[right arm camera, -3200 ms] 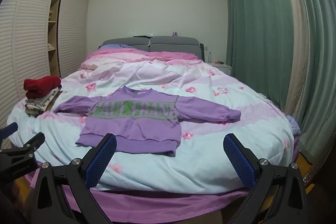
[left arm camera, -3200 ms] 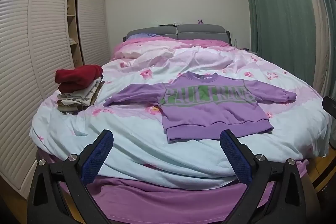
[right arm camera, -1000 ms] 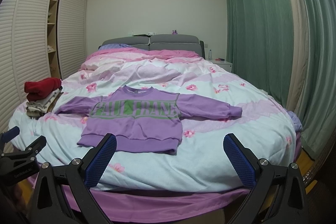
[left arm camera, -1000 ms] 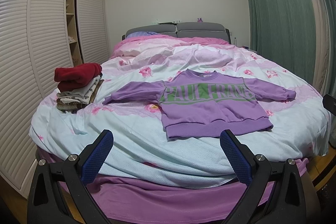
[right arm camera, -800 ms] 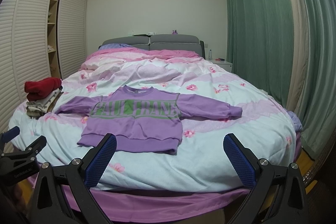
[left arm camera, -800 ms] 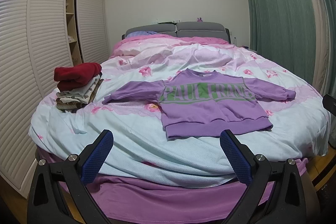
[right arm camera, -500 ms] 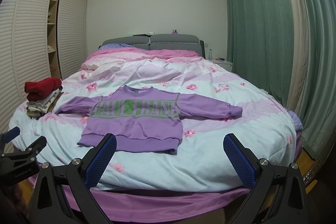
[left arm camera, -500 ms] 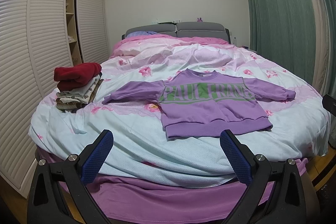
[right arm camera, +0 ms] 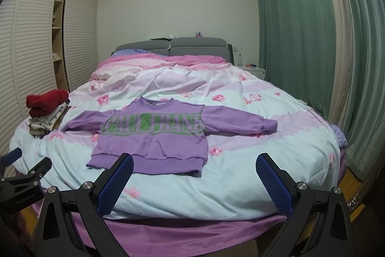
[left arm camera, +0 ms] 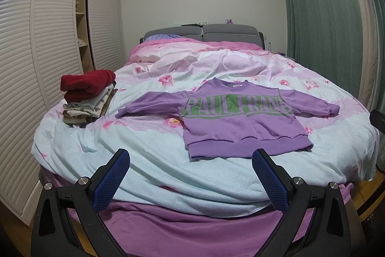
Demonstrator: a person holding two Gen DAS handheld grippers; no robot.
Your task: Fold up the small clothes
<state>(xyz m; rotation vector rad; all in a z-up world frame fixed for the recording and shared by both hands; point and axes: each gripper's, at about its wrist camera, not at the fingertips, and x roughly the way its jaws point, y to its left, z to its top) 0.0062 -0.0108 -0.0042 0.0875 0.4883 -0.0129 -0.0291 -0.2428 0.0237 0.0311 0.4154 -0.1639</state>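
Observation:
A small purple sweatshirt (left arm camera: 240,122) (right arm camera: 154,136) with green lettering lies flat and face up on the bed, both sleeves spread out, hem toward me. My left gripper (left arm camera: 191,160) hovers open before the foot of the bed, below the sweatshirt's hem and slightly left of it. My right gripper (right arm camera: 193,163) is open too, held off the bed's edge below the hem's right part. Neither touches the cloth. The left gripper's body (right arm camera: 21,175) shows at the right wrist view's left edge.
A pile of folded clothes topped by a red garment (left arm camera: 86,86) (right arm camera: 47,100) sits at the bed's left side. The floral duvet (left arm camera: 149,151) covers the bed. Louvred wardrobe doors (left arm camera: 21,59) stand left, green curtains (right arm camera: 300,40) right, a nightstand (right arm camera: 255,70) beside the headboard.
Both views have barely shifted over the last second; the sweatshirt lies unmoved and both grippers stay open.

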